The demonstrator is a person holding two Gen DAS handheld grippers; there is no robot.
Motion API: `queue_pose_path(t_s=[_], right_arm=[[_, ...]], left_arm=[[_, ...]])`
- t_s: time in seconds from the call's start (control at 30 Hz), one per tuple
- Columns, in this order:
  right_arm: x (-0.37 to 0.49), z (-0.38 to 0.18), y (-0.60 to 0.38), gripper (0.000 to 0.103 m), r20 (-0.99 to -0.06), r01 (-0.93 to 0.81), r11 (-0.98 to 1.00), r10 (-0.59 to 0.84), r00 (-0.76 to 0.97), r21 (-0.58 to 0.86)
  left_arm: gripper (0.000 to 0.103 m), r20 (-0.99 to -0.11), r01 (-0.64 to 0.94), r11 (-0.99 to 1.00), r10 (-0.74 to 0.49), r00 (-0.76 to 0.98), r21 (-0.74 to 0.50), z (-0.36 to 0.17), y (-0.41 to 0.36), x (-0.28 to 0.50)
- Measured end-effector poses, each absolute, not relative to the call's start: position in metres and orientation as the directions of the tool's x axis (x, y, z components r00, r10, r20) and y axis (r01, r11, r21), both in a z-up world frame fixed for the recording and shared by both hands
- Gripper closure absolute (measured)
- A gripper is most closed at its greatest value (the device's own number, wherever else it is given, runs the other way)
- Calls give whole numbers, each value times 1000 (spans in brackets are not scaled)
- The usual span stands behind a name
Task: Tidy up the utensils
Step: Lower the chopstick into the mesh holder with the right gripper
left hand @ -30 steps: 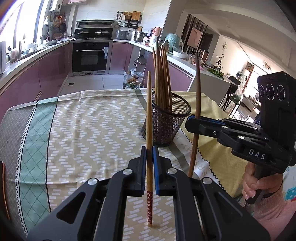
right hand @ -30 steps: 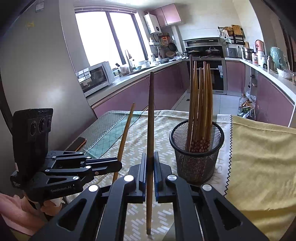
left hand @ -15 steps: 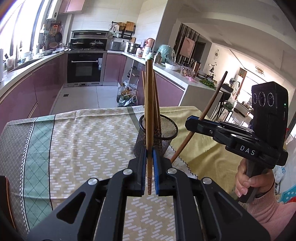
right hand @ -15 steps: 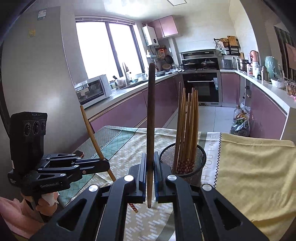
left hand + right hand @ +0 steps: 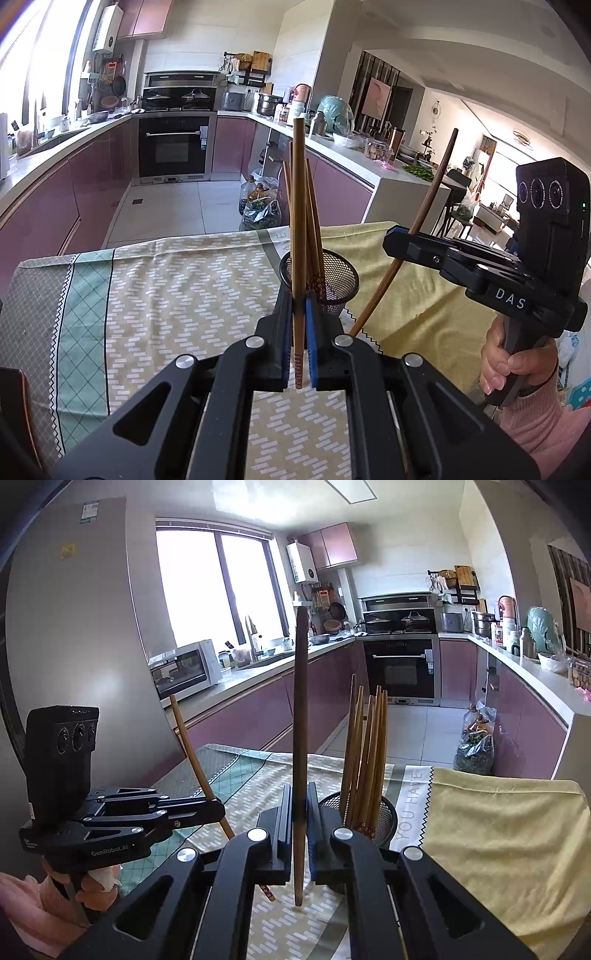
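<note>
The left gripper point(image 5: 299, 332) is clenched on a light bamboo chopstick point(image 5: 297, 229) held upright just in front of the black wire-mesh cup point(image 5: 341, 275) of chopsticks. The right gripper point(image 5: 300, 819) clamps a dark wooden chopstick point(image 5: 300, 716), upright just left of that cup on the patterned tablecloth point(image 5: 166, 295).

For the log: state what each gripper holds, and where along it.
Left gripper: light chopstick, near its patterned lower end. Right gripper: dark chopstick, below mid-length.

light chopstick point(image 5: 297, 236) upright, lifted | dark chopstick point(image 5: 300, 738) upright, lifted | mesh holder point(image 5: 338, 275) with chopsticks
</note>
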State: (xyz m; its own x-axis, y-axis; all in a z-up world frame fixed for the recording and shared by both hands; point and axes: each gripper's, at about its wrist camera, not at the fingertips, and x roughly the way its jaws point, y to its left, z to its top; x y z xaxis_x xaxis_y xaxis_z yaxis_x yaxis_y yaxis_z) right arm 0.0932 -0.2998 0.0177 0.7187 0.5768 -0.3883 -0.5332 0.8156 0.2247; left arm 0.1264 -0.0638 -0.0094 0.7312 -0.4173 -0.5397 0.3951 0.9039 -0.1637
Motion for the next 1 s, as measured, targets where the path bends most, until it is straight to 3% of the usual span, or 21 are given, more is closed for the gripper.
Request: queue_pose_path(t_s=[1.0], right_arm=[[119, 62, -319, 97, -301, -506, 843, 538, 788, 183]], left_arm=[[95, -397, 461, 880, -467, 791, -117, 64, -89, 136]])
